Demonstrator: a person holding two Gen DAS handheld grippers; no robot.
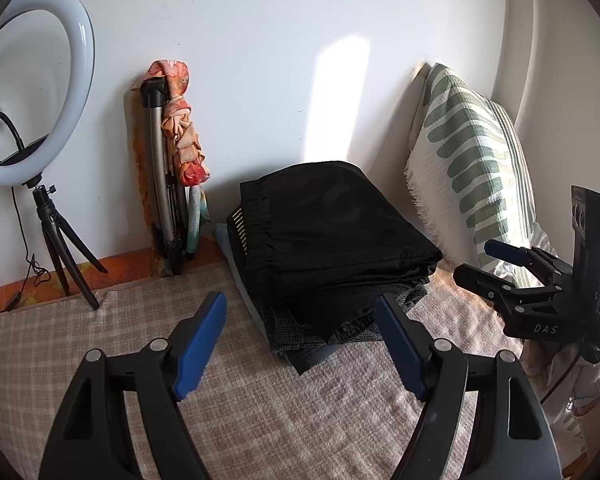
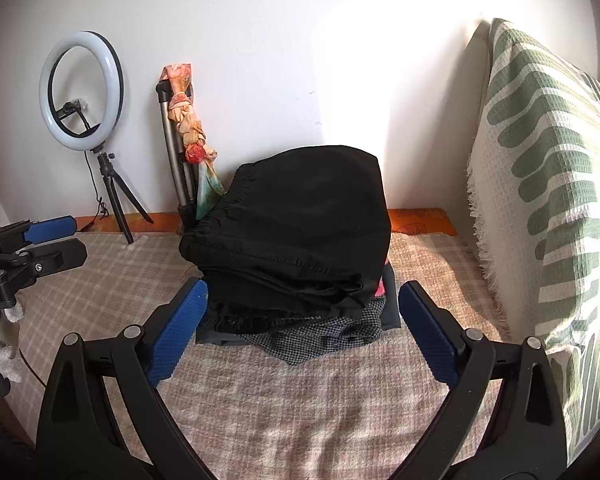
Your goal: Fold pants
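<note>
the black pants look finished — folded into a compact block with the elastic waistband facing front-left, resting on top of a pile of other folded clothes on the checked blanket near the wall. as far as these views show, little or nothing of the folding is left; at most the block could be squared up, since its lower layers bulge a little at the front.

both tools are empty. the left hand-held gripper has its blue pads spread wide, hovering just short of the pile and touching nothing. the right hand-held gripper is likewise spread, its pads either side of the pile's front; whether the left pad brushes the pants' edge cannot be told.

what each view adds: the left wrist camera shows the pile from its left side, revealing a striped yellow-and-dark item and something pale blue under the pants, and it catches the right tool from outside, jaws apart, beside the green-patterned cushion. the right wrist camera looks at the pile head-on, showing a houndstooth fabric and a bit of red at the pile's right — hidden from the other side. both see the ring light on its small tripod and a folded stand with a floral cloth leaning on the wall.
</note>
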